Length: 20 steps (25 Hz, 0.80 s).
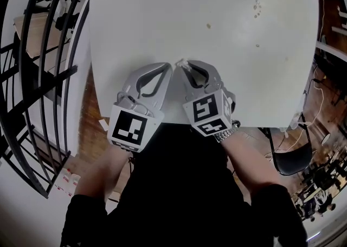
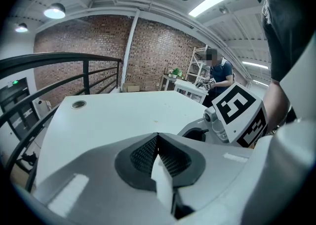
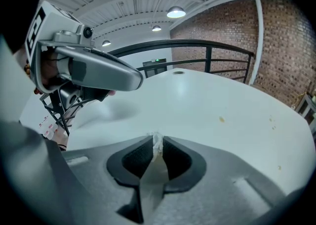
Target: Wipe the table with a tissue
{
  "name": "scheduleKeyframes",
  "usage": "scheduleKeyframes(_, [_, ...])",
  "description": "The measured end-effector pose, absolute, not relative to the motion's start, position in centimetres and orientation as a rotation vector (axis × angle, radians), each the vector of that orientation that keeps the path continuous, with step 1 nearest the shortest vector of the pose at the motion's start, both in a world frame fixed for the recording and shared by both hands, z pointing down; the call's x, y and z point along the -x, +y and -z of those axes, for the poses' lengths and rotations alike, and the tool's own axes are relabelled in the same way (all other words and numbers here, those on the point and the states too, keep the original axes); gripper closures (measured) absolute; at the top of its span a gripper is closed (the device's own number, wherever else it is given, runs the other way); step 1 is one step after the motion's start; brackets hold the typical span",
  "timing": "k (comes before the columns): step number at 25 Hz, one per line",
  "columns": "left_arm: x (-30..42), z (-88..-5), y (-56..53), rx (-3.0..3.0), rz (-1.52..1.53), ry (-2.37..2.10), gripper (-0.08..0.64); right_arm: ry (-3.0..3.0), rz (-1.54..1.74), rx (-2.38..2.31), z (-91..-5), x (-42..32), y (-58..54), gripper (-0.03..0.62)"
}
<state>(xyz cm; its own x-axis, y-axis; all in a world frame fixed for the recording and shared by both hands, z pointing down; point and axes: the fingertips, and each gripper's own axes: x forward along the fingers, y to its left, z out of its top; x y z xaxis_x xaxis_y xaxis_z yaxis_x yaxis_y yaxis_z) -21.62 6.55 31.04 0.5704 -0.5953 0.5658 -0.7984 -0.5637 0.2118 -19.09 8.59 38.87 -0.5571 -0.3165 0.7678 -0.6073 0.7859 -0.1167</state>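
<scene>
At the near edge of the table (image 1: 142, 29), my left gripper (image 2: 158, 139) and right gripper (image 3: 157, 140) are both clamped on the tissue (image 3: 156, 146). Their tips nearly meet, so the tissue lies pinched between them, just above the surface. The specks (image 1: 208, 25) to wipe lie ahead, from mid-table toward the far right corner, nearer the right gripper; no container is in view.

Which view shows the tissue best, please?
The right gripper view: the tissue sits crumpled between shut jaws, close up. The left gripper view shows a white strip in its own shut jaws; the head view shows only a small white tip.
</scene>
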Motion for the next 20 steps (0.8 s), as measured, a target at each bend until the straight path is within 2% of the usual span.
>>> scheduleKeyframes(20, [20.2,-30.4,5.3,-2.407,-0.609,-1.092,0.543,-2.2,-0.455,-0.808,-37.6,17.4,6.1,0.543])
